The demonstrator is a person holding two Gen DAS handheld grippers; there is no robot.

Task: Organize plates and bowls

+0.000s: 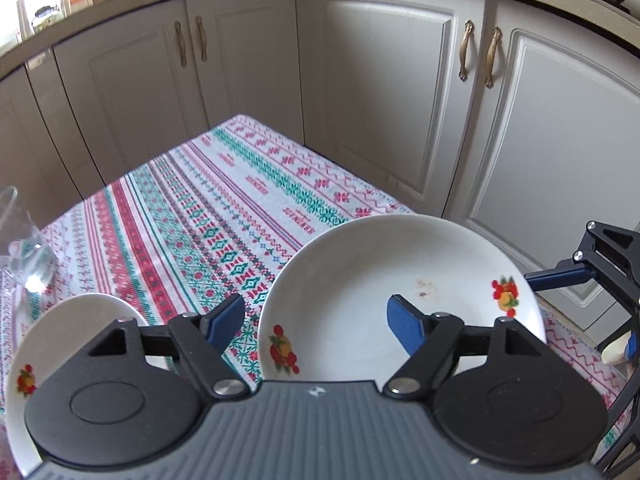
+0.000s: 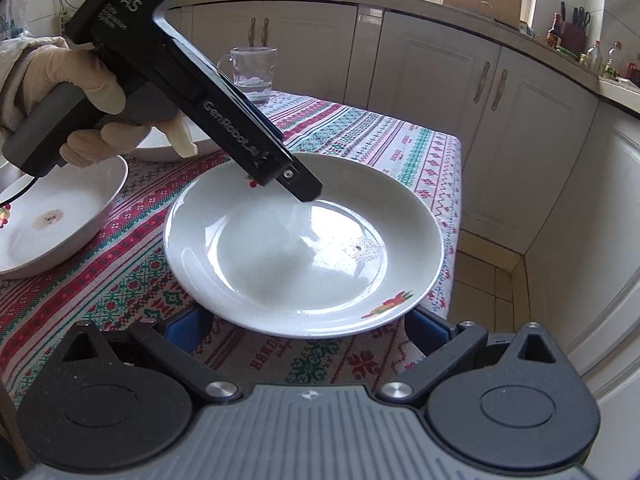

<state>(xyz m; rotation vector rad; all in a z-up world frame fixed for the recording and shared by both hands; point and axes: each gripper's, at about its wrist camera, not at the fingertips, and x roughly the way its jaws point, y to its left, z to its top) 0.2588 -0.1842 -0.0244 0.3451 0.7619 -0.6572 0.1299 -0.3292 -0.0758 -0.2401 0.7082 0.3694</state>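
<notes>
A large white plate (image 1: 400, 296) with fruit prints lies on the patterned tablecloth; it also shows in the right wrist view (image 2: 304, 248). My left gripper (image 1: 316, 322) is open, its right finger over the plate's near rim and its left finger over the cloth. My right gripper (image 2: 310, 326) is open, its blue fingers low at the plate's near edge on either side. A white bowl (image 1: 68, 332) sits left of the plate, also in the right wrist view (image 2: 52, 220). A second white dish (image 2: 160, 146) lies behind the gloved hand.
A glass mug (image 2: 254, 72) with some water stands at the table's far side, also at the left edge of the left wrist view (image 1: 20, 240). Cream cabinets (image 1: 380, 92) stand close behind the table (image 1: 240, 184). A tiled floor (image 2: 484, 284) lies past the table's right edge.
</notes>
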